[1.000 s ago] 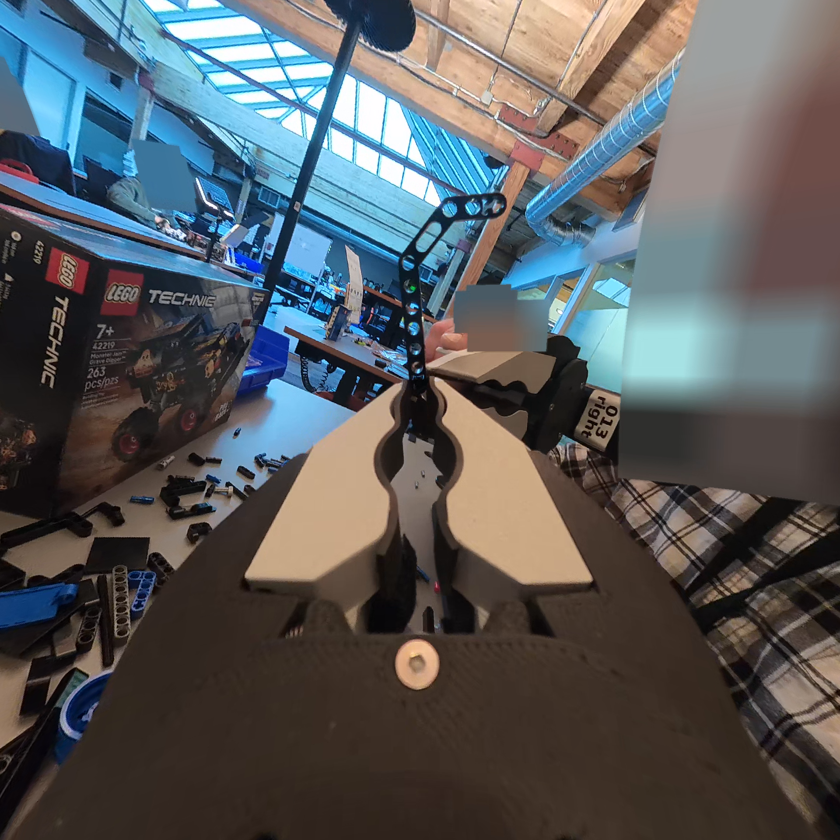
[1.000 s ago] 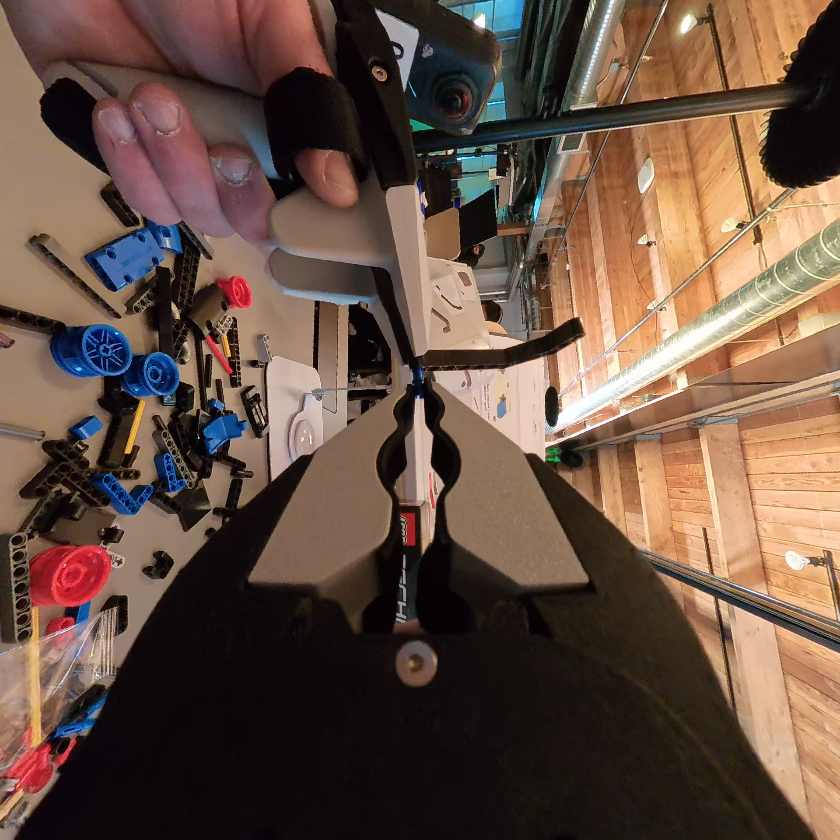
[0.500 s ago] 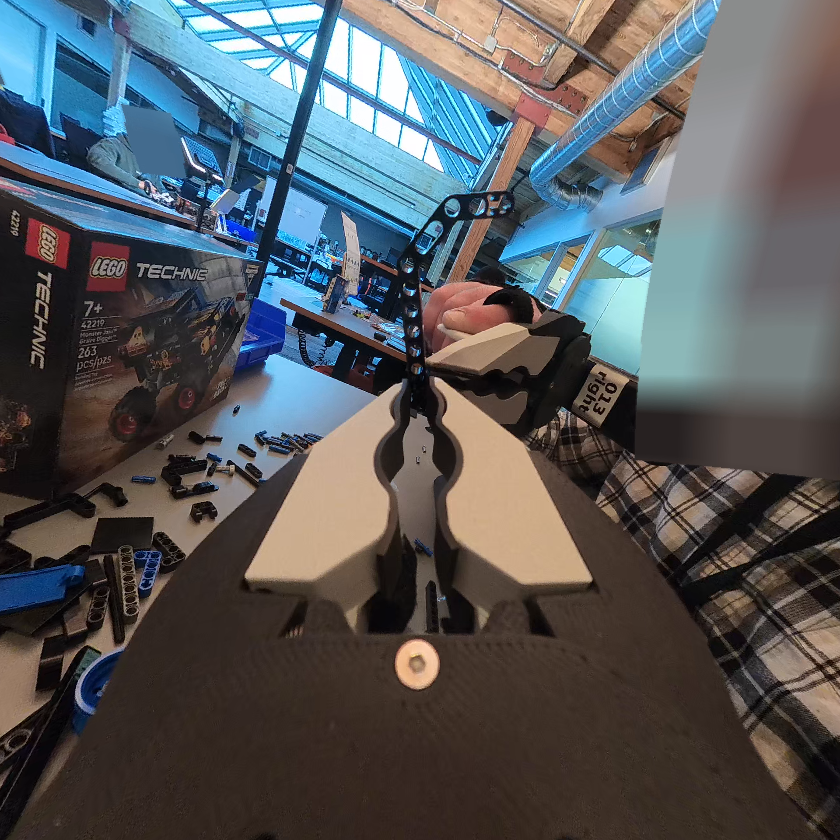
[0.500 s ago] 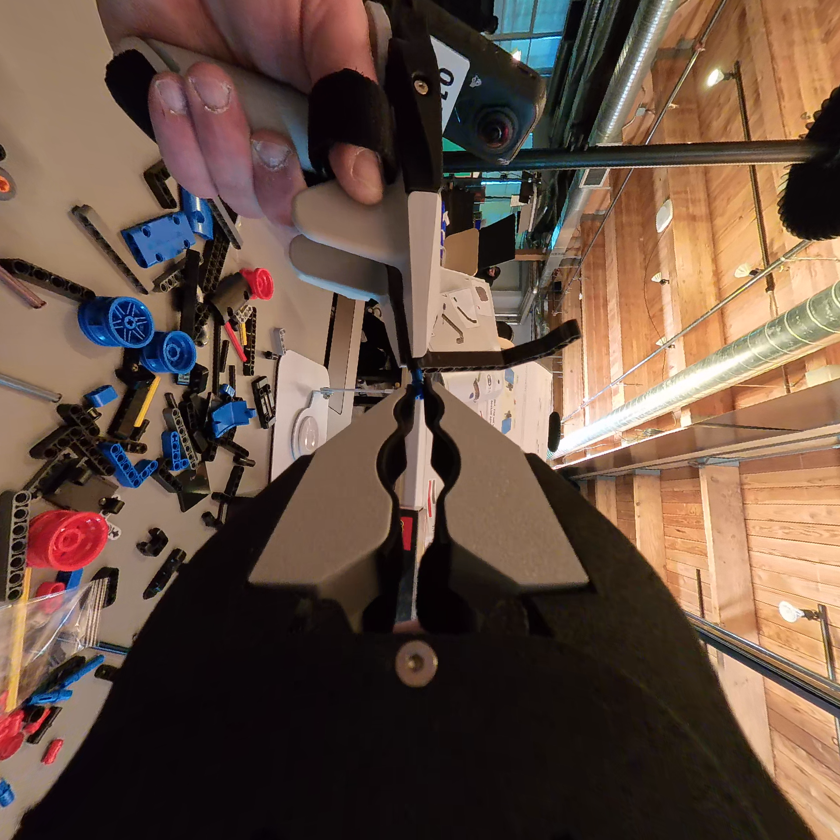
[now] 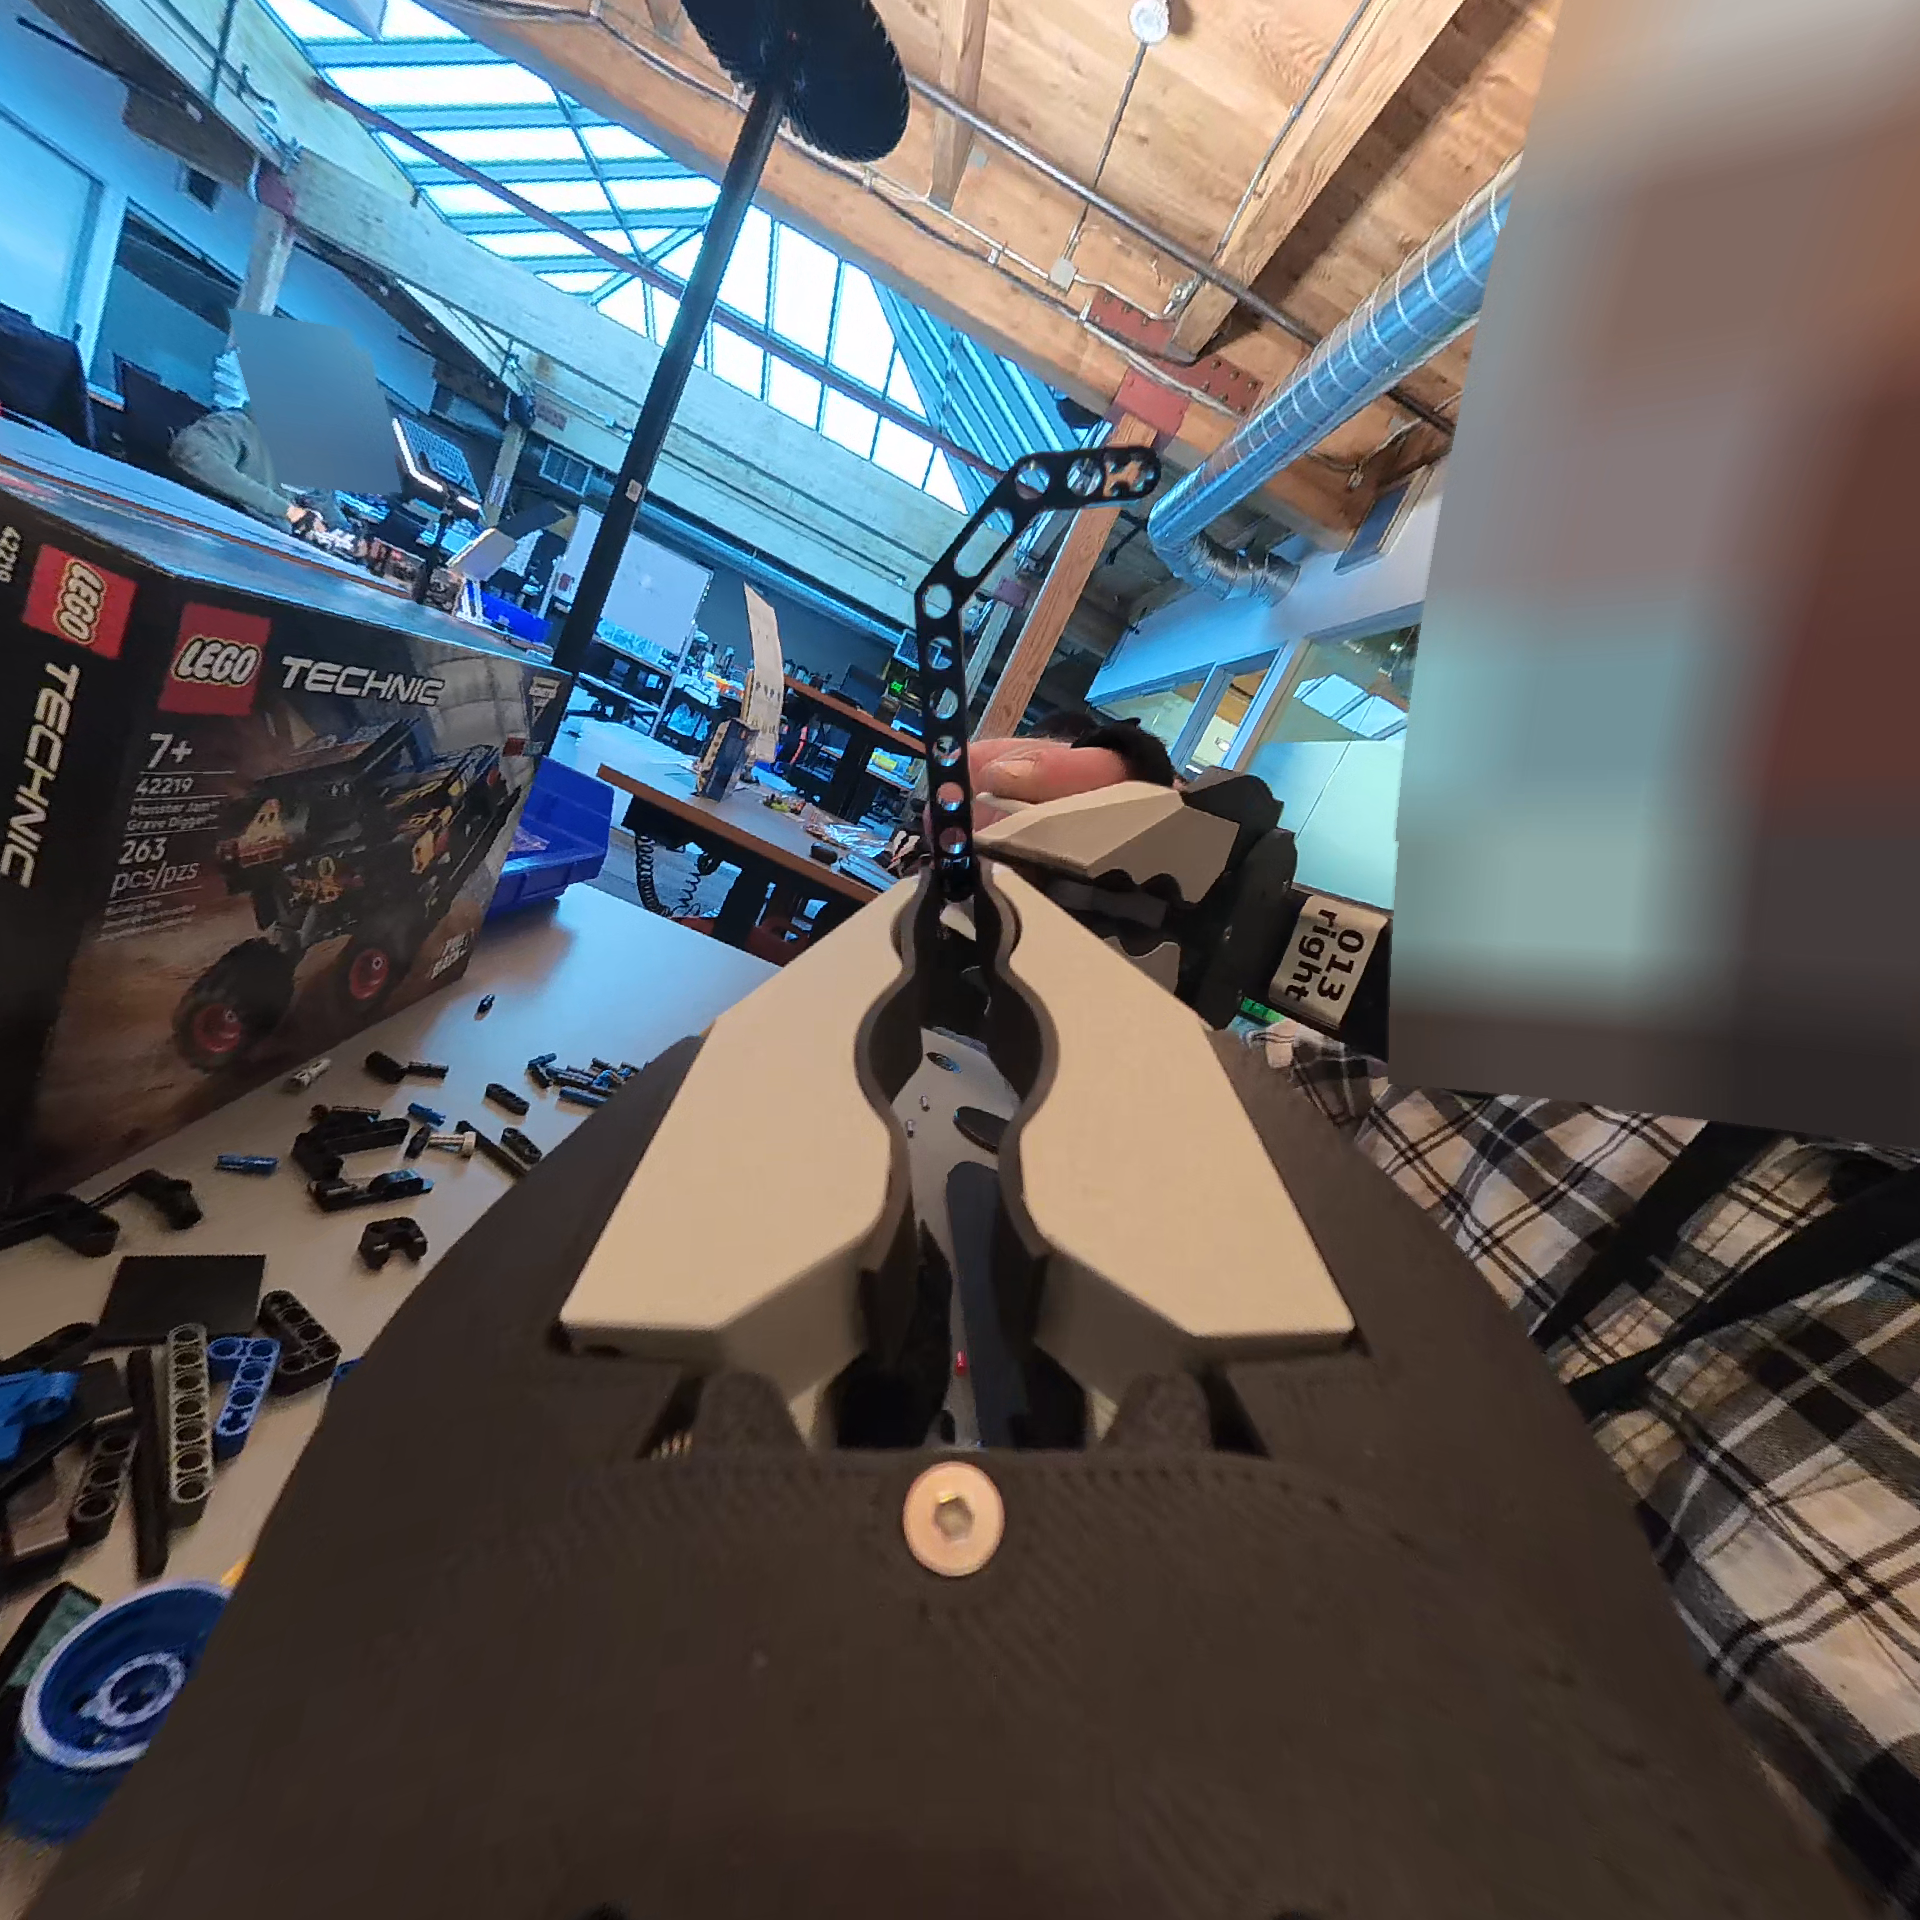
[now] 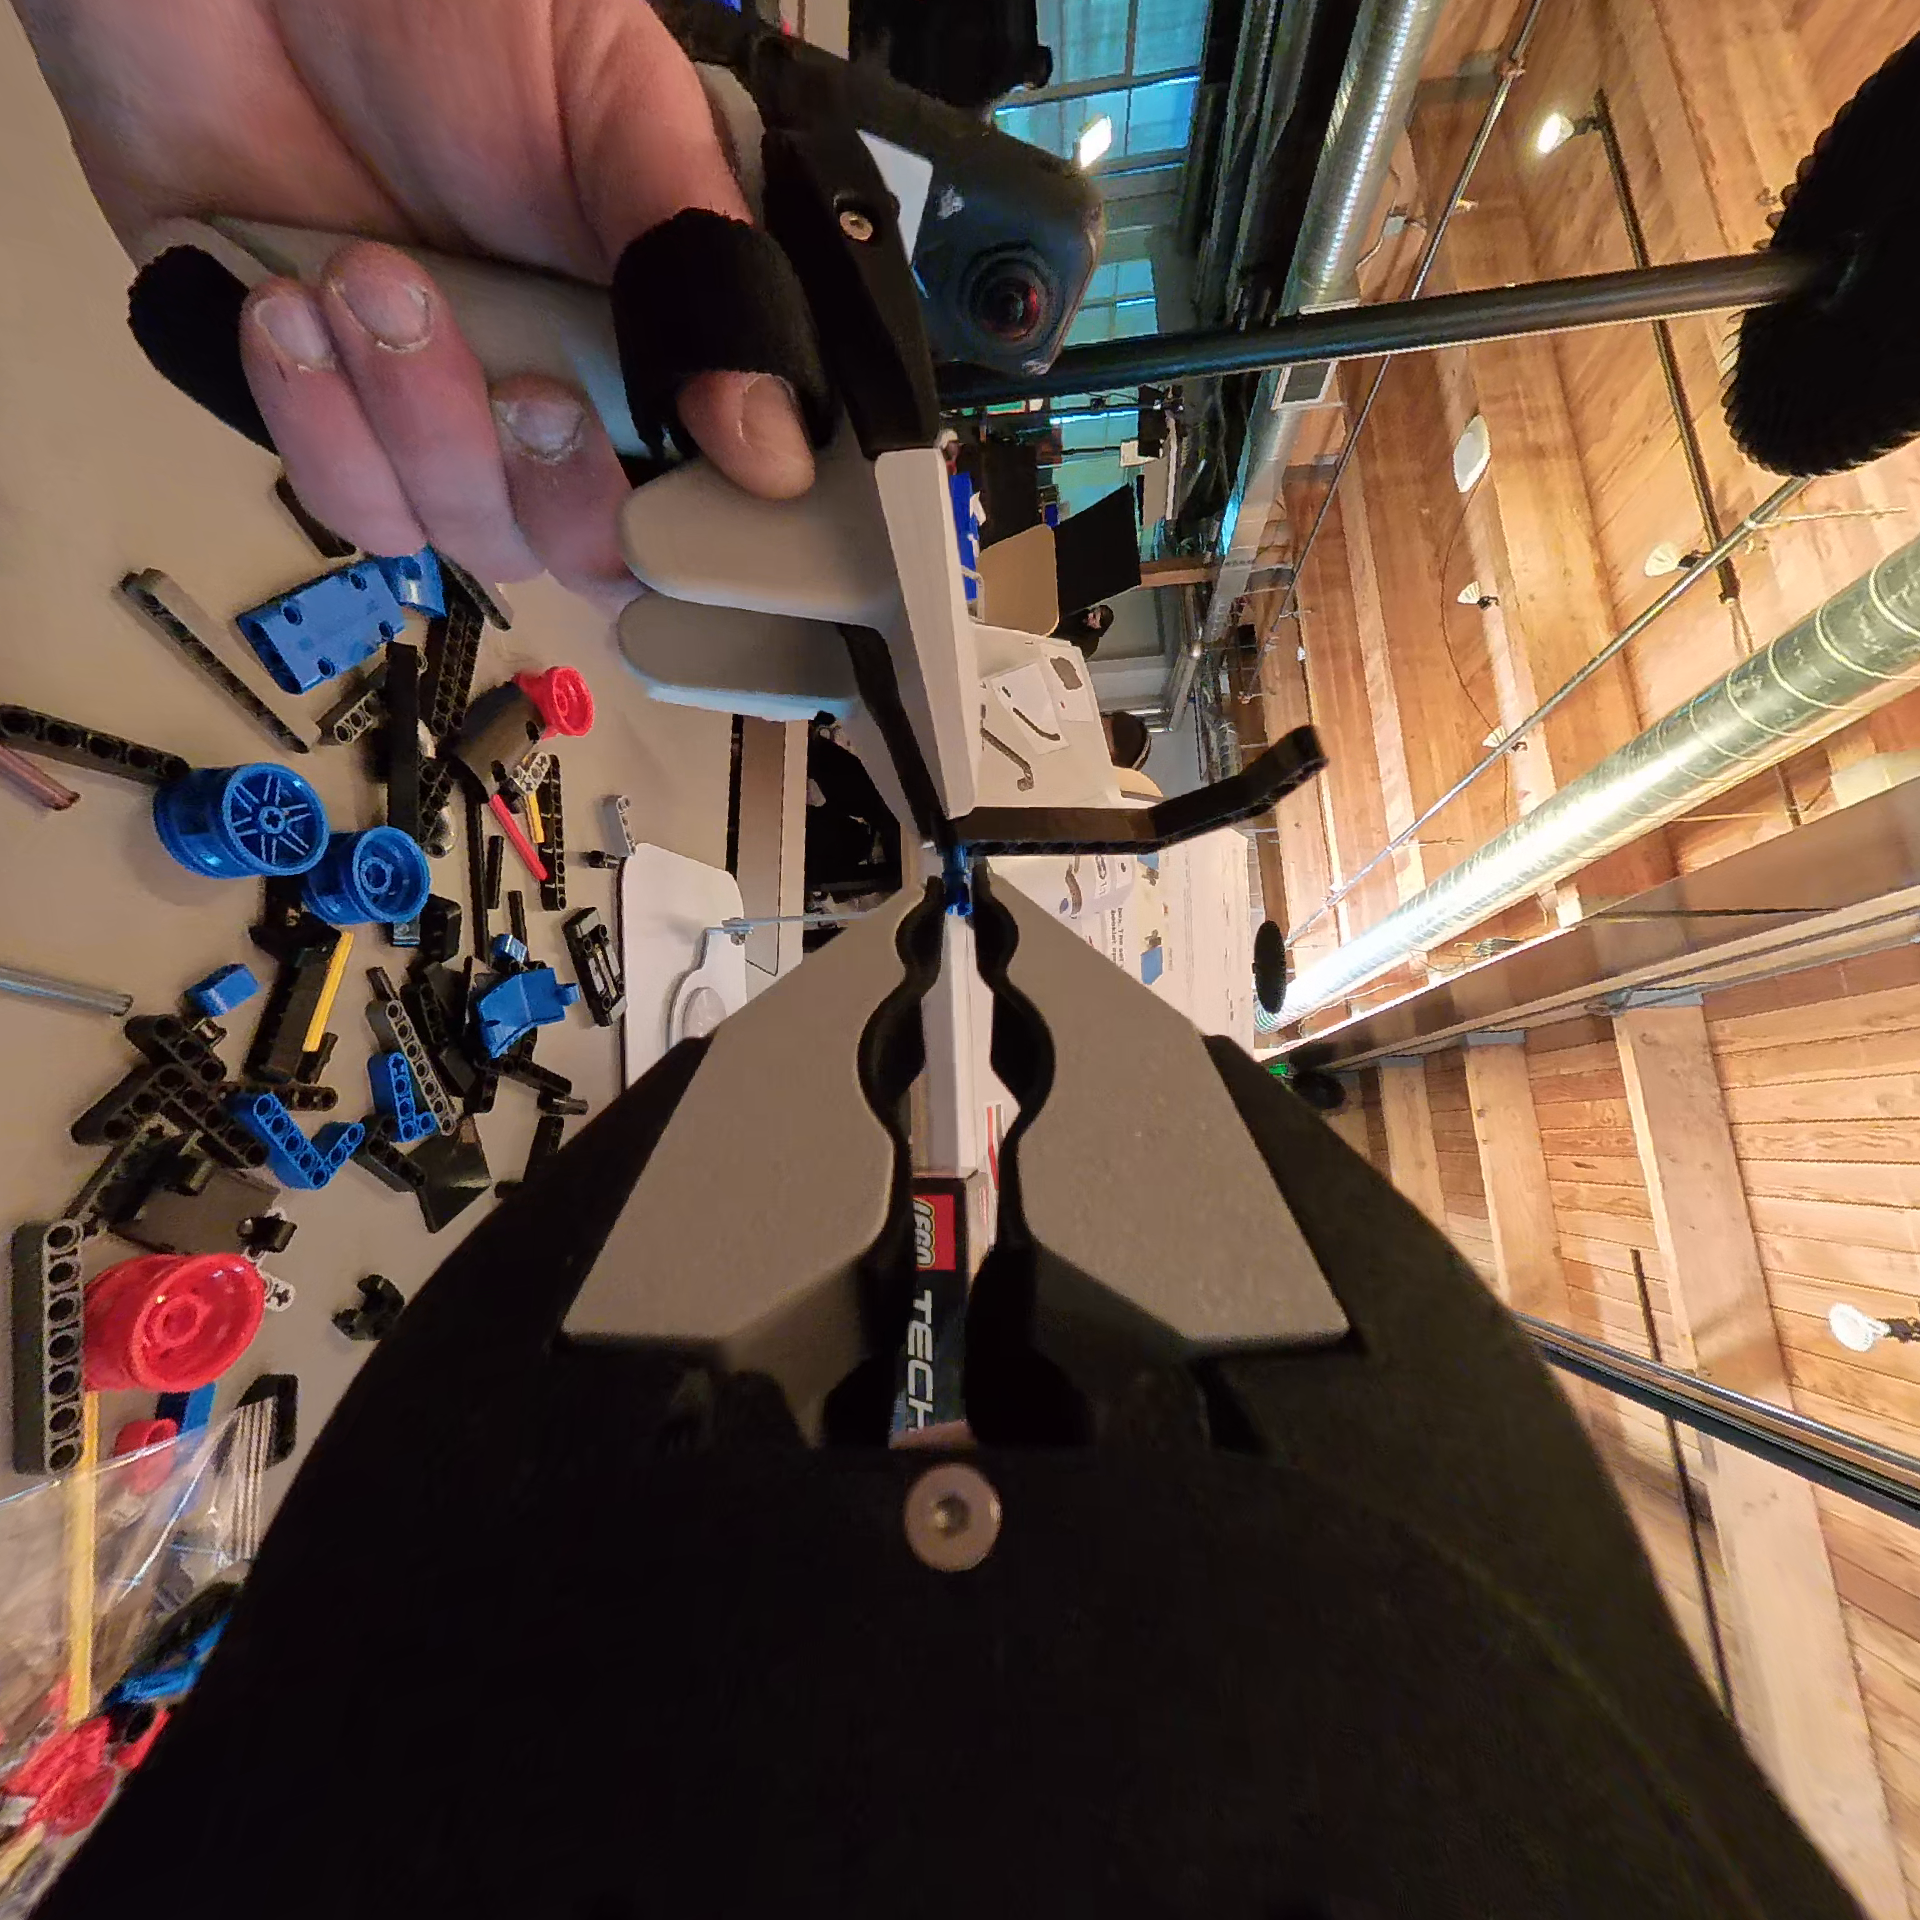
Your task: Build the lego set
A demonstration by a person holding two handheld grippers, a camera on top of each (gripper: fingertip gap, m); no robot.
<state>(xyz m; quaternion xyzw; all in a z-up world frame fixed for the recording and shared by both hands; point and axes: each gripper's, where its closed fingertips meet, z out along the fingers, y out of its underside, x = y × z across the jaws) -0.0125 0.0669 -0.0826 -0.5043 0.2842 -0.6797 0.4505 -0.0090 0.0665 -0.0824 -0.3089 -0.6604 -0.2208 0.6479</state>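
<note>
Black and bent, the long holed lego beam (image 5: 943, 707) stands upright from your left tongs (image 5: 951, 894), whose grey tips are pressed together on its lower end, lifted well above the bench (image 5: 582, 966). Your right tongs (image 6: 954, 896) are pinched on a small blue pin (image 6: 952, 883), and that pin's far end meets the underside of the beam (image 6: 1132, 816) just beside the left tongs (image 6: 930, 675), which your left hand (image 6: 447, 260) grips. In the left wrist view the right tongs (image 5: 1070, 821) come in from the right, touching the beam near its base. Below, on the pale bench (image 6: 62, 540), loose parts lie scattered: blue wheels (image 6: 241, 821), a red wheel (image 6: 171, 1320), and black beams (image 6: 47, 1340). The set's box (image 5: 239, 831) stands at the left edge of the bench.
</note>
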